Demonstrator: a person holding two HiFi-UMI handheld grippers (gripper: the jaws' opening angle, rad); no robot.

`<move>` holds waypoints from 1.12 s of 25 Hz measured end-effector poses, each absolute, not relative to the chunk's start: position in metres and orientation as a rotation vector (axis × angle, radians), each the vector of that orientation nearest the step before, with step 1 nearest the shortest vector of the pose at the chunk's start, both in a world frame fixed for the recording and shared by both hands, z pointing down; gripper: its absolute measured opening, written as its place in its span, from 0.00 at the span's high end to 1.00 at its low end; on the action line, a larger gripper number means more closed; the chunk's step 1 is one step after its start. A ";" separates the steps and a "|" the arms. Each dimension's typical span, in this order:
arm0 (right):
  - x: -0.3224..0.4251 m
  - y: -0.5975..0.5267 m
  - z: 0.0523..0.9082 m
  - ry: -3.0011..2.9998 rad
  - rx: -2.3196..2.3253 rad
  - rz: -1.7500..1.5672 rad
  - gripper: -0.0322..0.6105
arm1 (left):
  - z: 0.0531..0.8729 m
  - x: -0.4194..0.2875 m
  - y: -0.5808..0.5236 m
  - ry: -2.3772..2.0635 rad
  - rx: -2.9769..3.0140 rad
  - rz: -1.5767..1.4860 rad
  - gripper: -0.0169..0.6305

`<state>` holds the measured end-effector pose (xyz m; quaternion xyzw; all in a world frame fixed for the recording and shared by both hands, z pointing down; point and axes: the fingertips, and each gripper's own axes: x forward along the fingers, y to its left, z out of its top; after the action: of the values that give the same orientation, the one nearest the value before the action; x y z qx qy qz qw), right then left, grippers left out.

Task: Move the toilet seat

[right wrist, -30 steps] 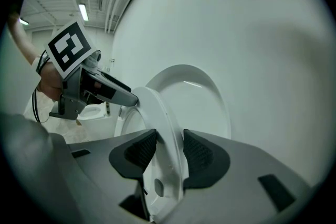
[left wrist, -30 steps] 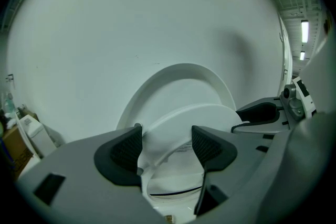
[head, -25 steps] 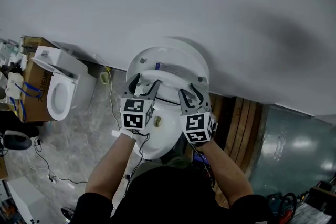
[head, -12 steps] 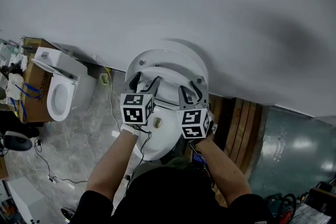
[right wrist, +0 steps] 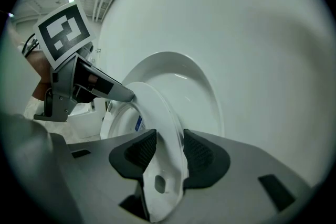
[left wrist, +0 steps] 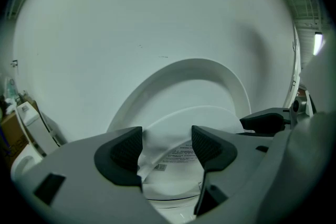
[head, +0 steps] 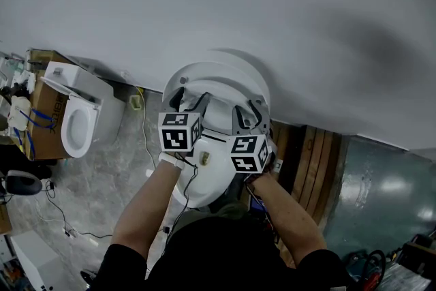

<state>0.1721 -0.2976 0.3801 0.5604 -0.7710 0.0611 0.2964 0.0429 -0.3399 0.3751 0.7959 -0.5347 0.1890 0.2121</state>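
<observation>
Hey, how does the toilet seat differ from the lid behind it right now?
The toilet seat leans forward, away from the wall, while the lid stands upright close to the wall. The seat's rim sits between the jaws of the right gripper, whereas the lid is not gripped. The lid's arc shows wider than the seat's. Both are white and rounded.

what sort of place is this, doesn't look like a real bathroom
Probably a workshop or storeroom rather than a finished bathroom: a second toilet stands loose against a cardboard box, wooden planks sit by the wall, and the floor is bare grey.
</observation>
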 end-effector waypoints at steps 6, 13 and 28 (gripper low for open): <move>0.173 -0.283 0.359 -2.098 1.549 0.184 0.66 | 0.374 0.044 -0.345 -1.471 2.217 0.548 0.50; 0.168 -0.263 0.321 -2.175 1.580 0.189 0.68 | 0.369 0.034 -0.338 -1.482 2.275 0.570 0.50; 0.157 -0.195 0.248 -2.354 1.559 0.155 0.82 | 0.268 -0.005 -0.192 -1.373 2.449 0.313 0.57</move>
<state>0.1570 -0.1949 0.2483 0.5446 -0.8222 0.0540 0.1564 -0.0046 -0.1919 0.2681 0.8561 -0.4799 0.1094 0.1576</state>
